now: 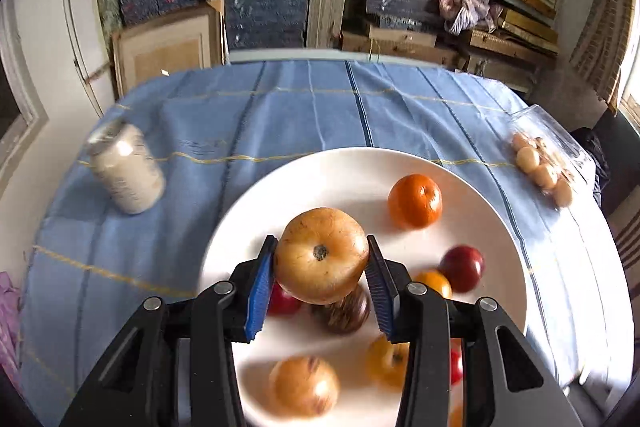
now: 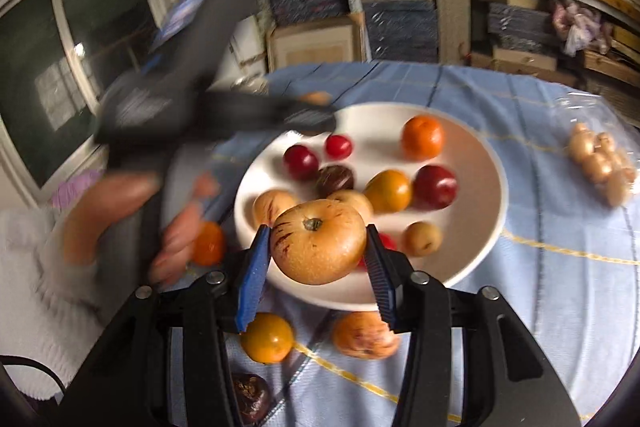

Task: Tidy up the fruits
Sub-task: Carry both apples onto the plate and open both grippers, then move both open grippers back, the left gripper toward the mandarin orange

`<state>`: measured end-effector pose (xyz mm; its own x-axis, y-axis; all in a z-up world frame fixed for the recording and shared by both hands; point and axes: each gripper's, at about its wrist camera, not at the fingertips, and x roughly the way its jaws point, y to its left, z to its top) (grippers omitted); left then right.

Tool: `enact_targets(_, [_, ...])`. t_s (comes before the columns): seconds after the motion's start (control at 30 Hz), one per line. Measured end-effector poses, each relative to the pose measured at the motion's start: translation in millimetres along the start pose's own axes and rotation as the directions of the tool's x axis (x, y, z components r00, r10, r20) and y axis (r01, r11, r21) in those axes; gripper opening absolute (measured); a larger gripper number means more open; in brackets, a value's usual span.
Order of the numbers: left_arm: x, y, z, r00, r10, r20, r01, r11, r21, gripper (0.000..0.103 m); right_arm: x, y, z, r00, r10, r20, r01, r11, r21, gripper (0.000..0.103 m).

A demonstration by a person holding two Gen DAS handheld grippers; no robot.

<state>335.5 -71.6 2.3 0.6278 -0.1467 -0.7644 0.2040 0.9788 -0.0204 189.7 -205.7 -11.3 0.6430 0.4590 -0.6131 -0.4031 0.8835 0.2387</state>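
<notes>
Tan pears [image 1: 321, 255] [image 2: 318, 241] (stem-up) above white plate [image 1: 344, 167] of fruit.

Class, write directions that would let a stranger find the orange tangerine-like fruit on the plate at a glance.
Start at the large white plate on the blue striped tablecloth. Look to its far side, toward the cluttered shelves, where the orange fruit sits apart from the crowded fruits nearer the camera. It is the only deep orange, glossy one there; its neighbours are dark red, yellow or tan.

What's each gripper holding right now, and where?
Each grips a tan pear by its sides, stem end facing the camera: left gripper its pear, right gripper its pear.
</notes>
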Motion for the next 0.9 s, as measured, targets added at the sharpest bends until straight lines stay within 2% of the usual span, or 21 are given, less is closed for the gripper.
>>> enact_targets(0.2, [34.2, -9.6, 23.2, 1.000, -0.006, -0.029, 0.006, 1.000, 0.006, 0.044, 22.2, 8.0, 0.1, 0.999, 0.029, -0.038, -0.030, 0.999, -0.026, 0.046])
enact_targets(0.4, [42.9, -9.8, 27.9, 1.000, -0.003, -0.030, 0.003, 1.000, 0.013, 0.045, 28.2, -1.9, -0.4, 1.000, -0.011, -0.019, 0.010, 1.000, -0.021, 0.047])
enact_targets(0.6, [26.6, 0.5, 21.4, 1.000, 0.006, -0.008, -0.006, 1.000, 0.005, 0.045, 22.7, -5.0, 0.9, 1.000, -0.029, 0.001, 0.029, 0.999, -0.030, 0.048])
enact_targets(0.83, [-27.0, 15.7, -3.7, 0.999, 0.014, 0.033, -0.014, 1.000, 0.000, 0.045, -2.1, 14.4, -6.4, 0.997, -0.063, 0.039, 0.066, 0.995, -0.080, 0.049])
enact_targets(0.9, [-45.0, 22.0, -16.3, 0.999, 0.021, 0.046, -0.021, 1.000, -0.001, 0.045, -11.7, 22.9, -11.1, 0.996, -0.074, 0.052, 0.079, 0.992, -0.097, 0.054])
